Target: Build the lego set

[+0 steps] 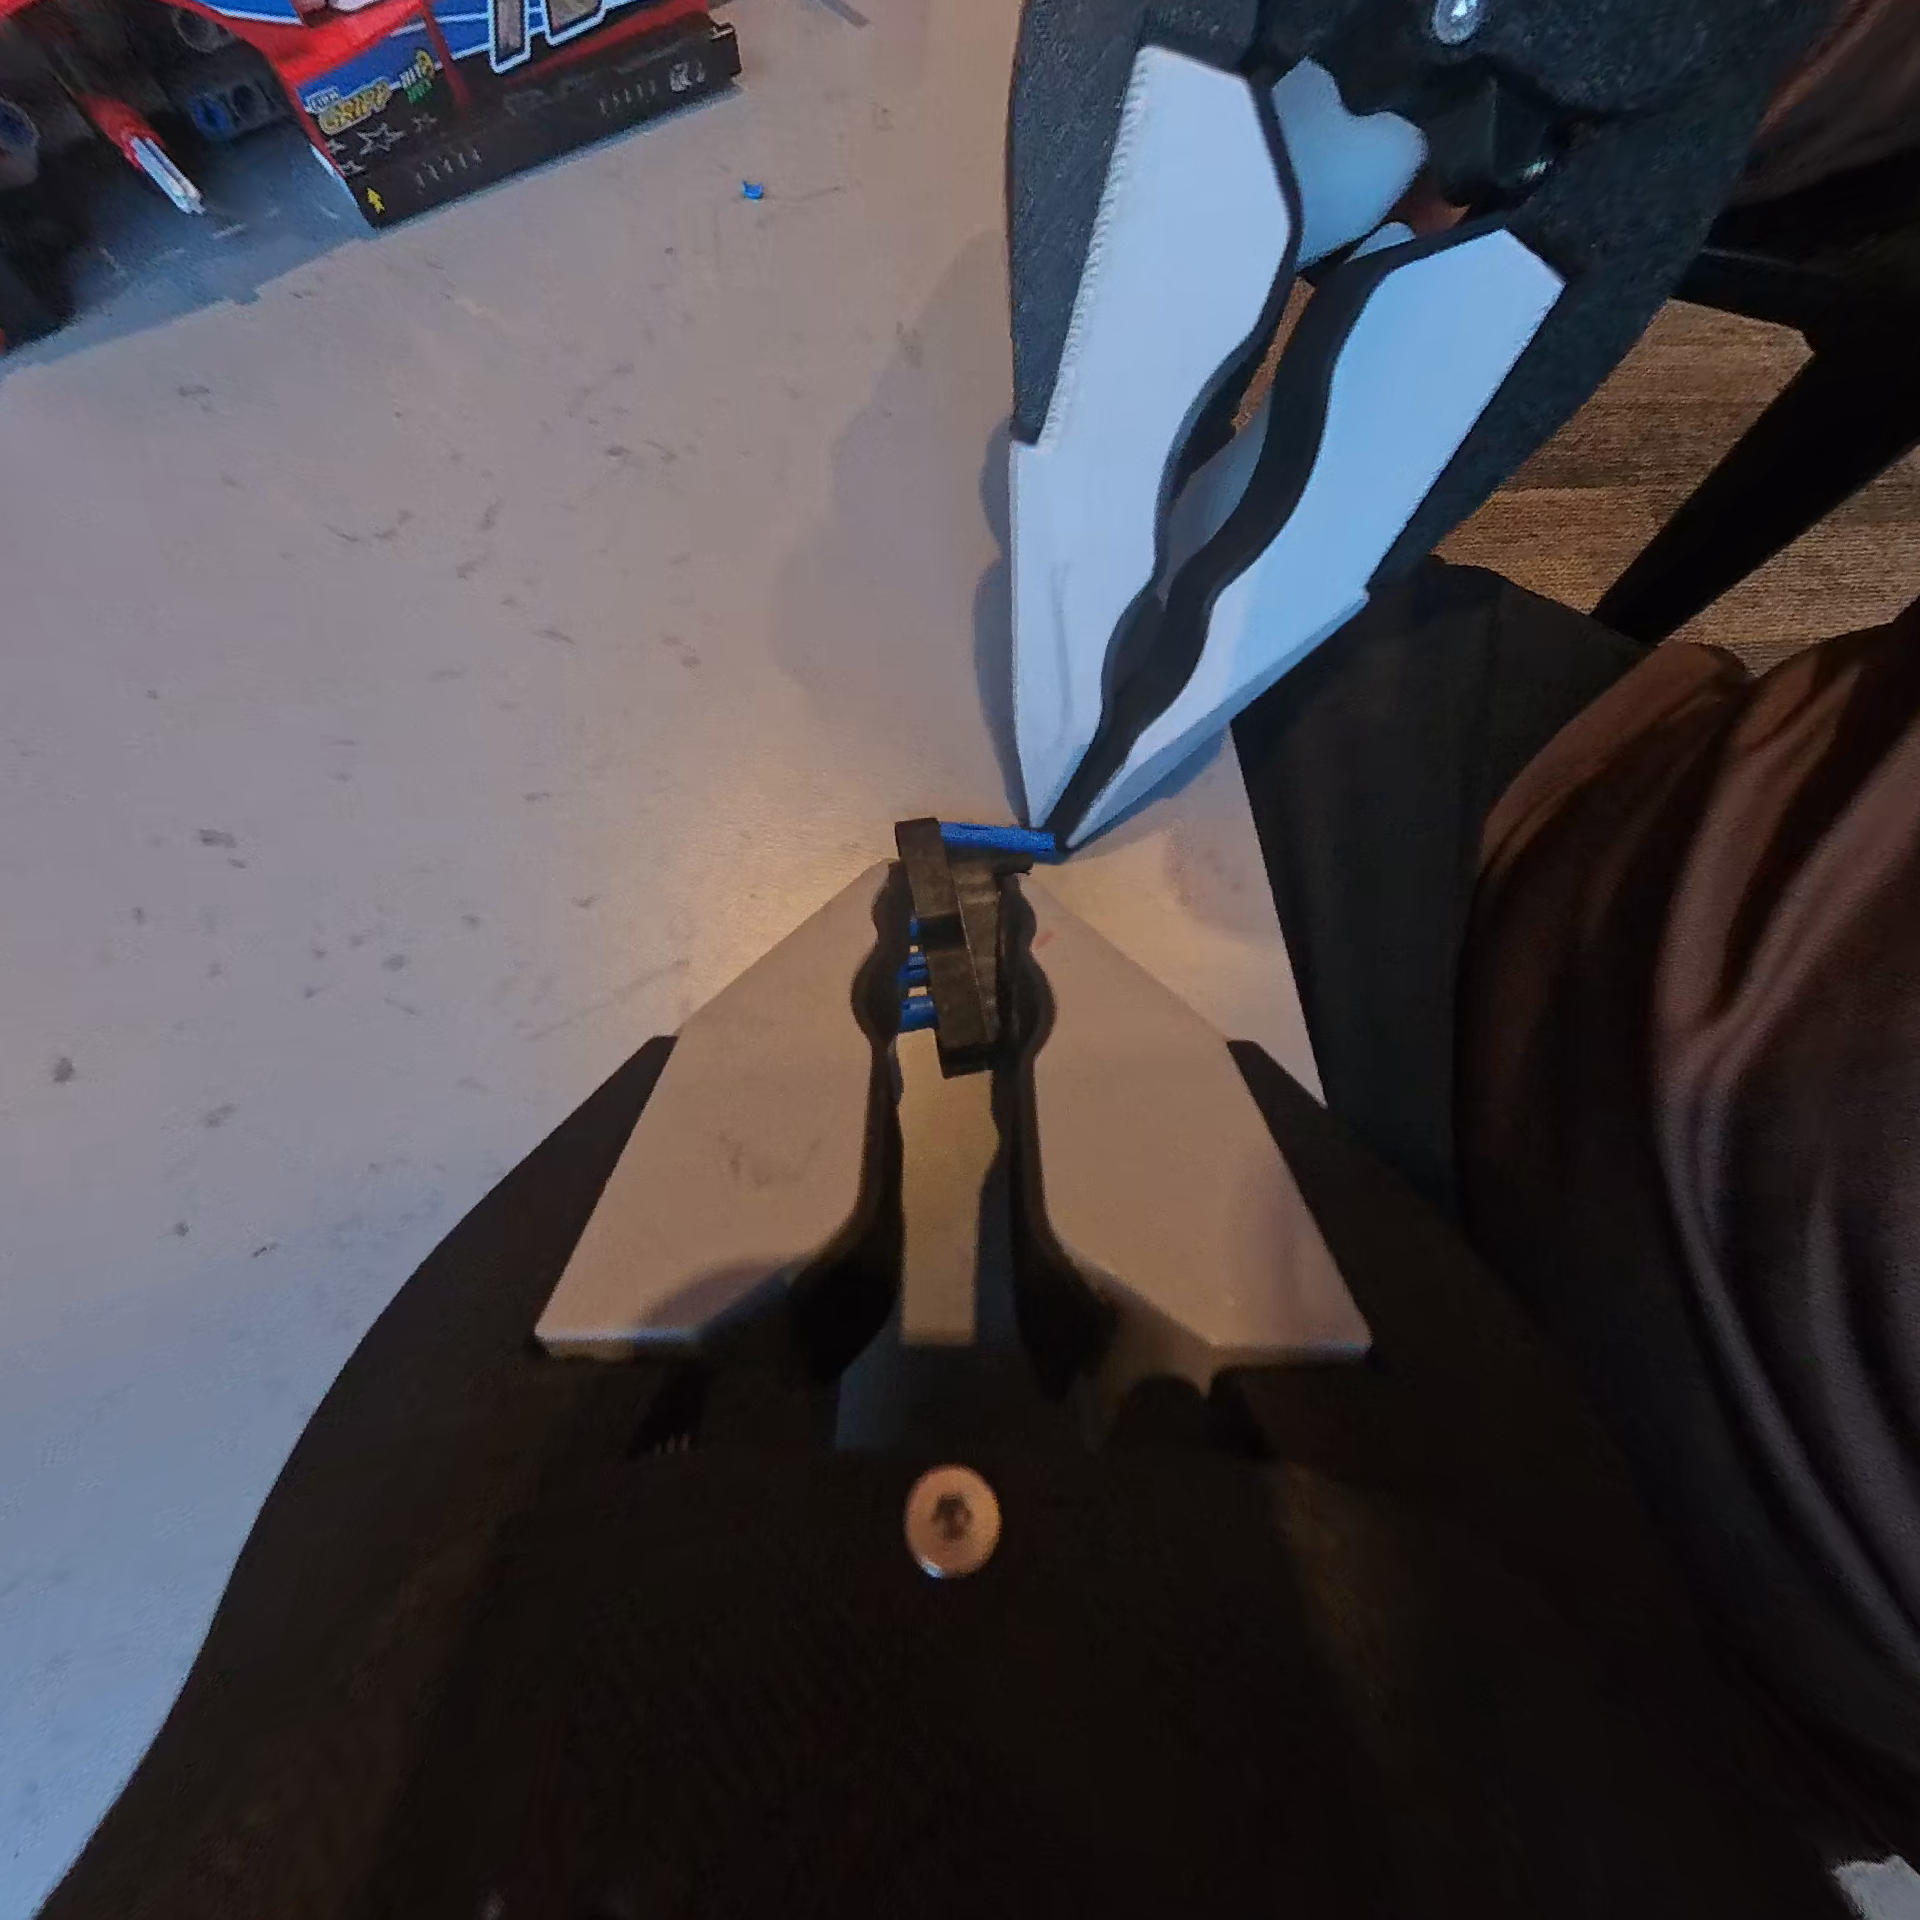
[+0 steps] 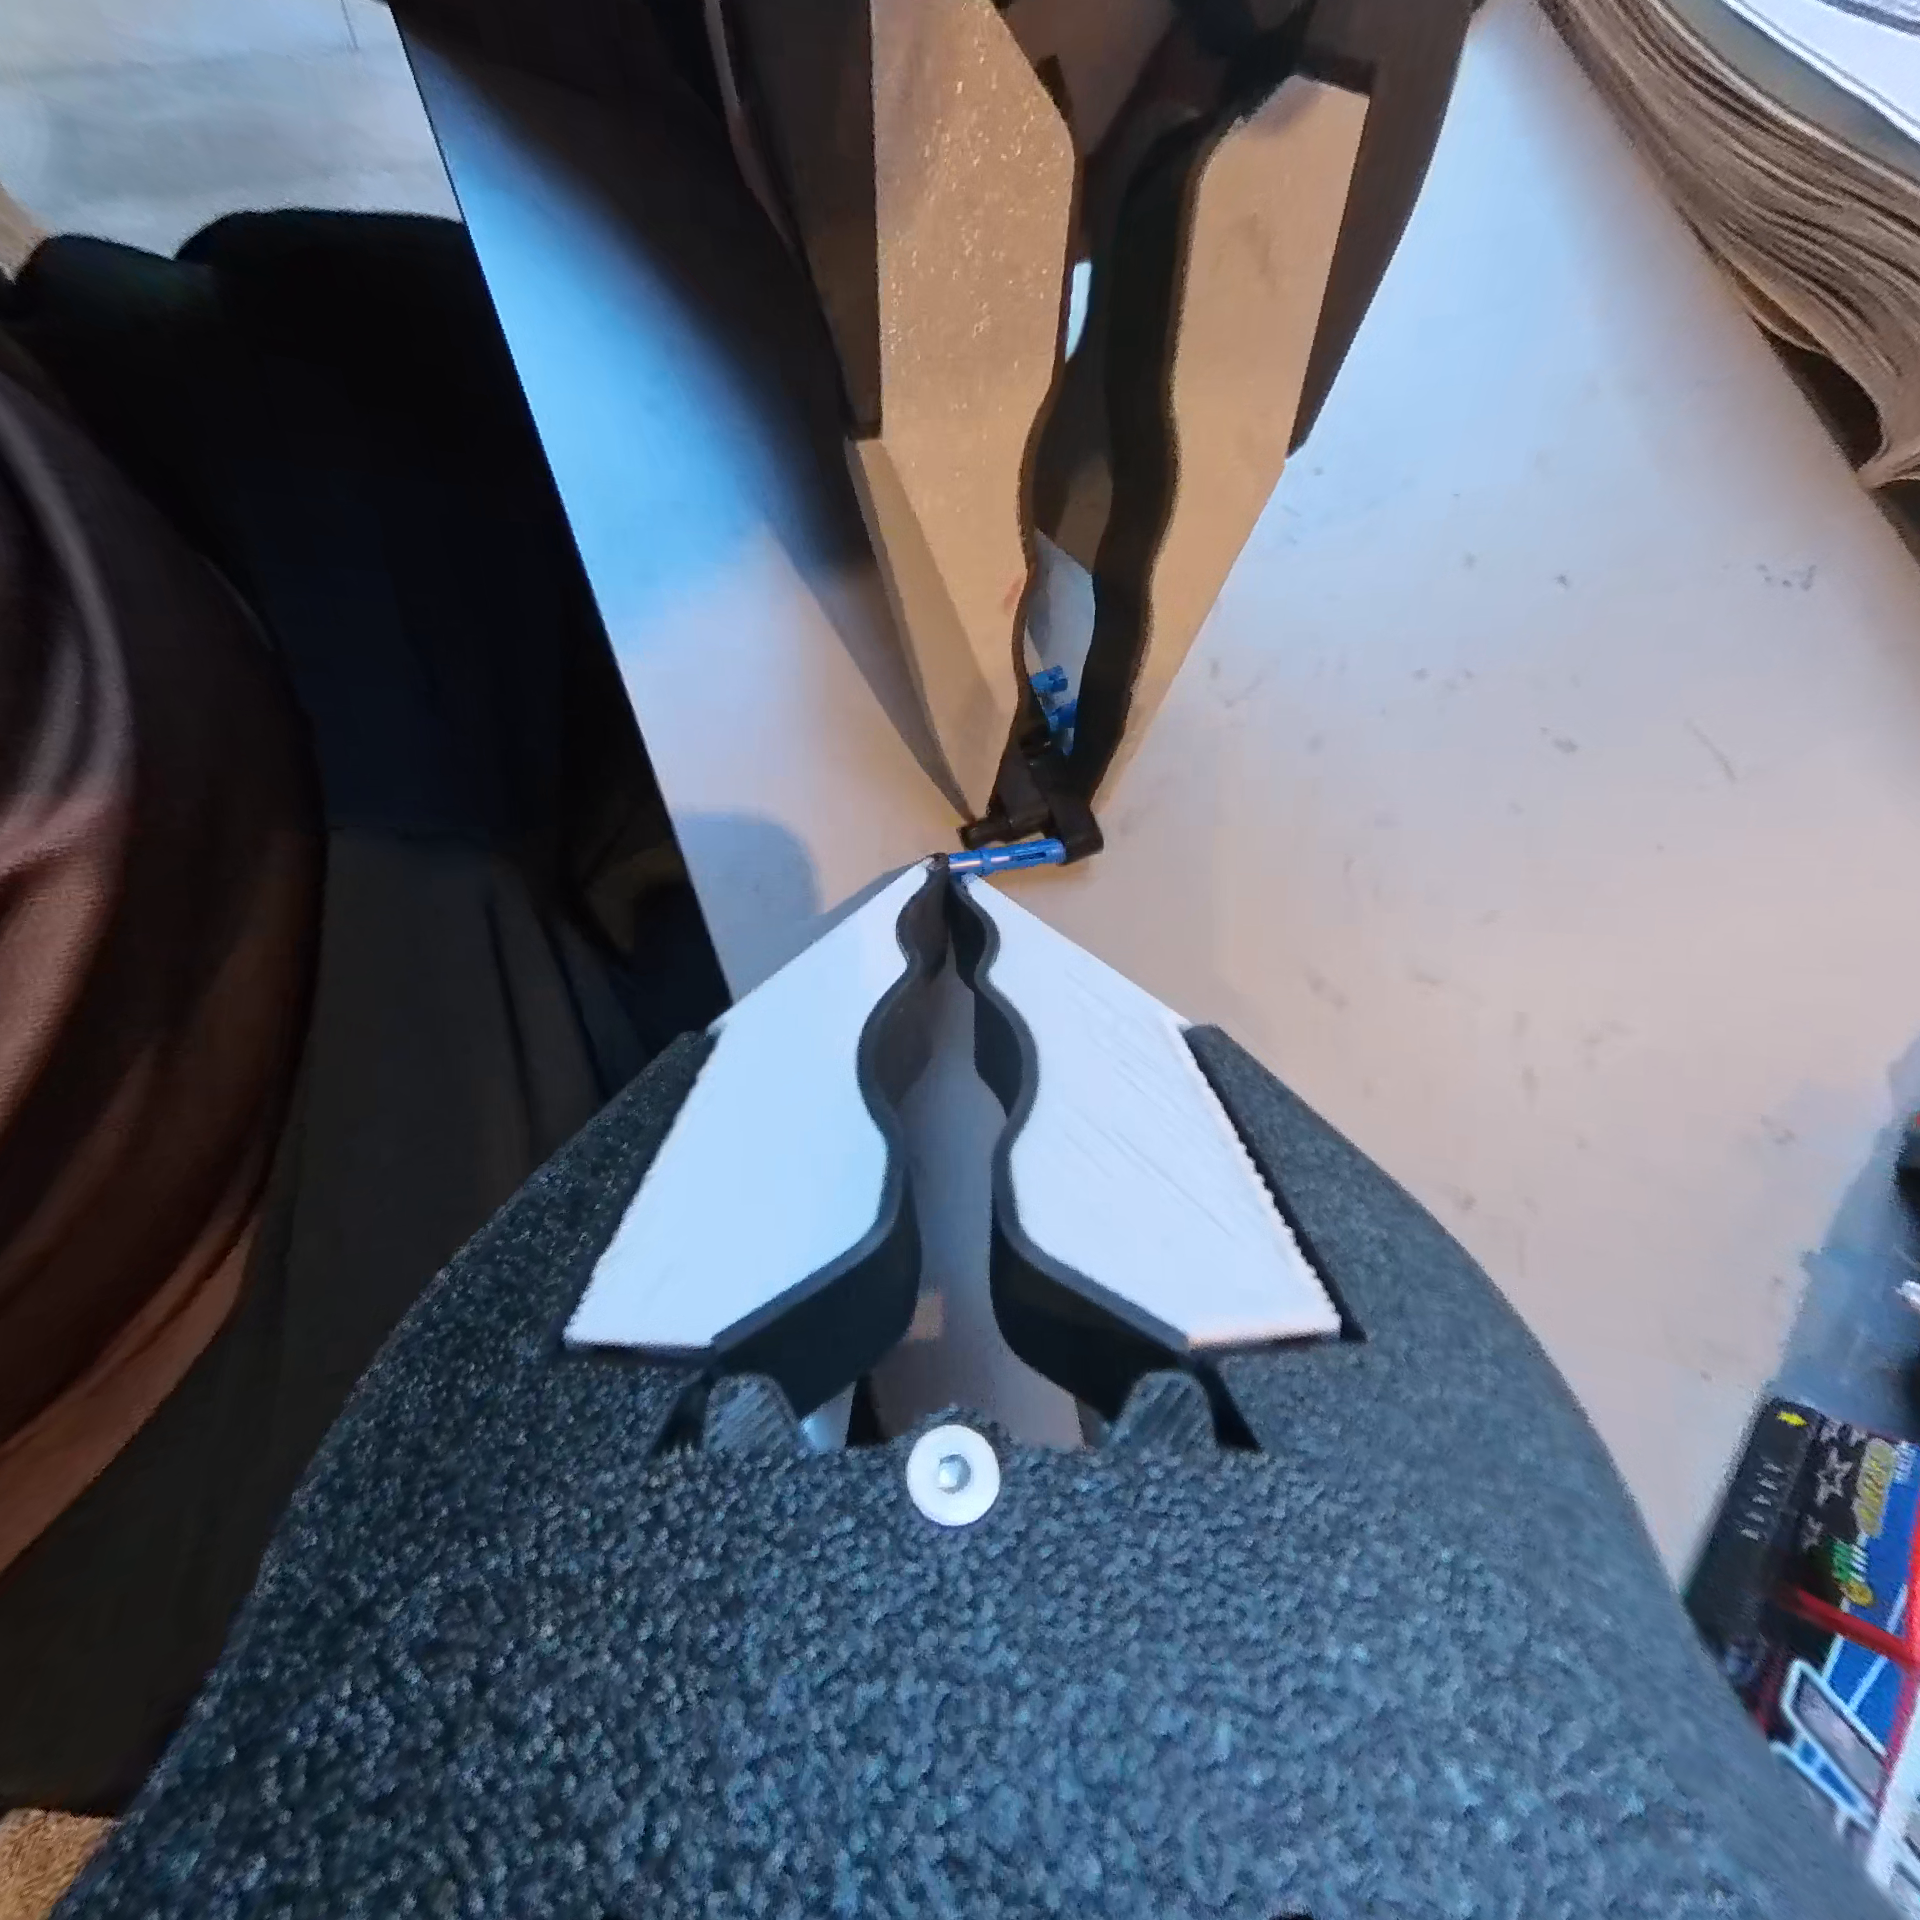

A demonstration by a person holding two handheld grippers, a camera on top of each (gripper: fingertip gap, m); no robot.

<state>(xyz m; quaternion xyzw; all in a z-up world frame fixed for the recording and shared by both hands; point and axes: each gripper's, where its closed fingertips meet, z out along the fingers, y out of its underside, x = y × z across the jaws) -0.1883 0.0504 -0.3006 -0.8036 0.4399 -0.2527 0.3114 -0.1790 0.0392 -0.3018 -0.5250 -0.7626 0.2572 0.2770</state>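
My left gripper (image 1: pixel 951 883) is shut on a black lego beam (image 1: pixel 956 951) with blue pins on its left side, held above the white table near its edge. My right gripper (image 1: pixel 1049 836) comes in from the upper right, shut on the end of a blue pin (image 1: pixel 992 836) whose other end meets the top hole of the beam. In the right wrist view my right gripper (image 2: pixel 948 868) pinches the blue pin (image 2: pixel 1008 857) at its tip, and the left gripper (image 2: pixel 1039 790) holds the black beam (image 2: pixel 1029 821) opposite it.
The partly built red, blue and black lego car (image 1: pixel 364 94) stands at the far left of the table; it also shows in the right wrist view (image 2: pixel 1829 1621). A small blue piece (image 1: pixel 753 190) lies near it. The table edge (image 1: pixel 1278 935) and a person's dark clothing are on the right. Less than 4 cm separates the two grippers' tips.
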